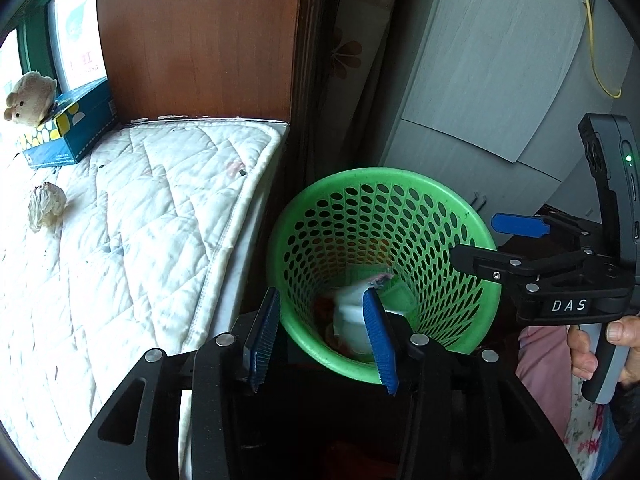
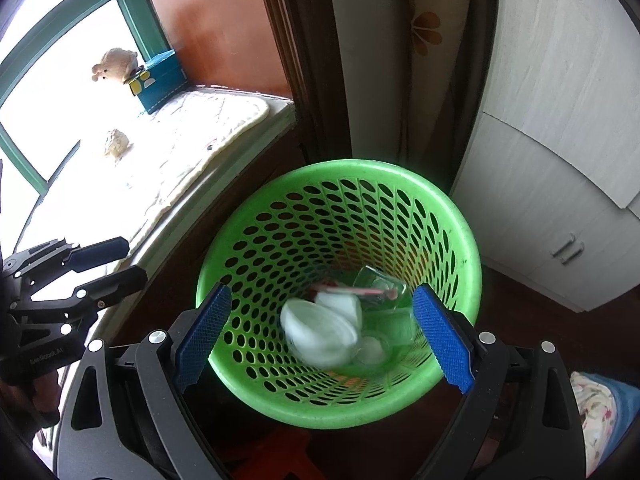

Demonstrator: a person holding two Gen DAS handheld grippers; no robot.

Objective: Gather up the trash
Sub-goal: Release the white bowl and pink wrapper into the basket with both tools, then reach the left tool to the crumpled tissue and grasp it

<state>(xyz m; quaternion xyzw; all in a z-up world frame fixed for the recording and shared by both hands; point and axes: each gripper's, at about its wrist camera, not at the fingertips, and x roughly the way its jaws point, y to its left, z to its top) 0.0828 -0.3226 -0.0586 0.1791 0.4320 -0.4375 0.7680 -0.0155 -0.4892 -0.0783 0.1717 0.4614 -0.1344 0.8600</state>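
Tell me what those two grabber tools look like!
Each is black metal with silver round bolts and two fingers tipped with ridged blue rubber pads. The left gripper is seen from its own camera. The right gripper has white letters "DAS", a grey and black handle and a small green light.

This is a lived-in bedroom in a home. A quilted white mattress pad point(image 1: 132, 216) lies on a bed set against a reddish wooden headboard point(image 1: 200, 36), beside a green-framed window point(image 2: 136, 20). On the bed's far end sit a plush toy point(image 1: 30, 98) and a blue tissue box point(image 1: 68, 128). A pale grey wardrobe point(image 2: 560, 160) with metal handles stands near a green perforated plastic wastebasket point(image 2: 464, 240) on what looks like a dark wooden floor.
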